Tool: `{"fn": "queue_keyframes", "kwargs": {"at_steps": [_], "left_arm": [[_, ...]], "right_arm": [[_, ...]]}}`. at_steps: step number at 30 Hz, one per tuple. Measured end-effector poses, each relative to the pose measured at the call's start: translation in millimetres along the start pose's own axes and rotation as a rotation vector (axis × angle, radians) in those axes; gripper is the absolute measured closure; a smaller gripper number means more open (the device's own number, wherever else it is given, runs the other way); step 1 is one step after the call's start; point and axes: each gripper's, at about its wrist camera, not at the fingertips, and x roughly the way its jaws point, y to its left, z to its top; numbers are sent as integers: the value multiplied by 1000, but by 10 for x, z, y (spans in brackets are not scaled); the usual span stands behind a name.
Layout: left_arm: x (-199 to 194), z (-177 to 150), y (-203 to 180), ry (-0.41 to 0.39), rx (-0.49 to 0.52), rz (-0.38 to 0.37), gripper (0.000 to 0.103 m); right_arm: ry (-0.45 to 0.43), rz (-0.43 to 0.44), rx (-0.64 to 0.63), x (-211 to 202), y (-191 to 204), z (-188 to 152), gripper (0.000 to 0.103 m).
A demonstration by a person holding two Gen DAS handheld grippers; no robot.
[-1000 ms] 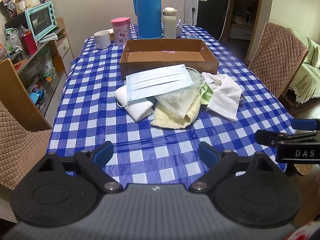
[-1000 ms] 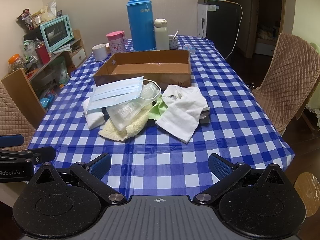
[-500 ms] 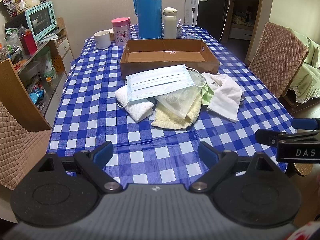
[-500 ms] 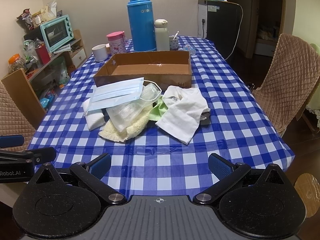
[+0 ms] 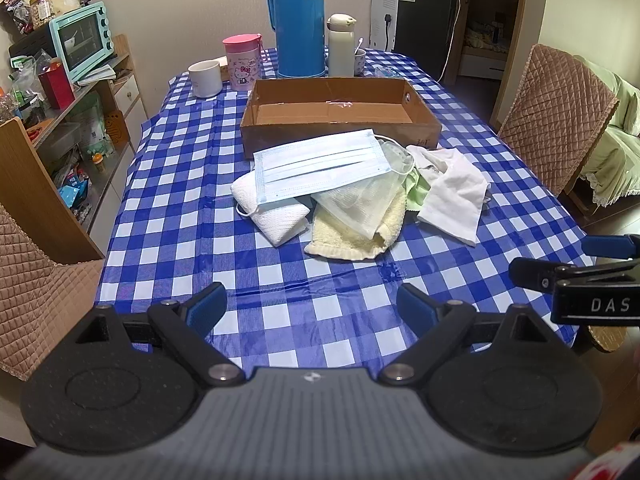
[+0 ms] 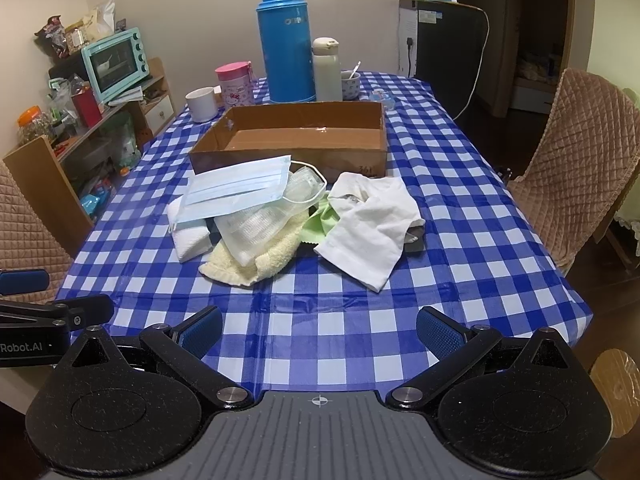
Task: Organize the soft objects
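A pile of soft things lies mid-table: a blue face mask (image 5: 320, 164) (image 6: 236, 188) on top, a folded white towel (image 5: 276, 216) (image 6: 188, 240), a yellow towel (image 5: 356, 236) (image 6: 256, 256), a sheer mesh cloth (image 5: 360, 200), a green cloth (image 6: 320, 220) and a white cloth (image 5: 452, 196) (image 6: 372, 228). An empty cardboard box (image 5: 340, 108) (image 6: 296, 136) stands just behind the pile. My left gripper (image 5: 312, 304) is open and empty near the table's front edge. My right gripper (image 6: 320, 328) is open and empty beside it.
A blue thermos (image 5: 298, 20), a white flask (image 5: 341, 44), a pink cup (image 5: 241, 62) and a white mug (image 5: 205, 78) stand behind the box. Padded chairs (image 5: 552, 116) (image 6: 576, 168) flank the table. A shelf with a teal oven (image 5: 82, 42) is at the left.
Both grippers have crept slightly forward towards the pile. Nothing on the table has moved.
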Motion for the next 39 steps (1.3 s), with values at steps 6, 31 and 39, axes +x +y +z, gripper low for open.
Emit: {"fn": "queue_keyframes", "kwargs": {"at_steps": [6, 31, 39], "left_arm": [[0, 1, 0, 1, 0, 0, 12], [148, 29, 115, 10, -11, 4, 12], [334, 89, 64, 43, -38, 24, 12]], "right_arm": [[1, 0, -1, 16, 6, 7, 0], [3, 3, -2, 63, -12, 33, 0], [-11, 44, -12, 170, -40, 74, 0]]}}
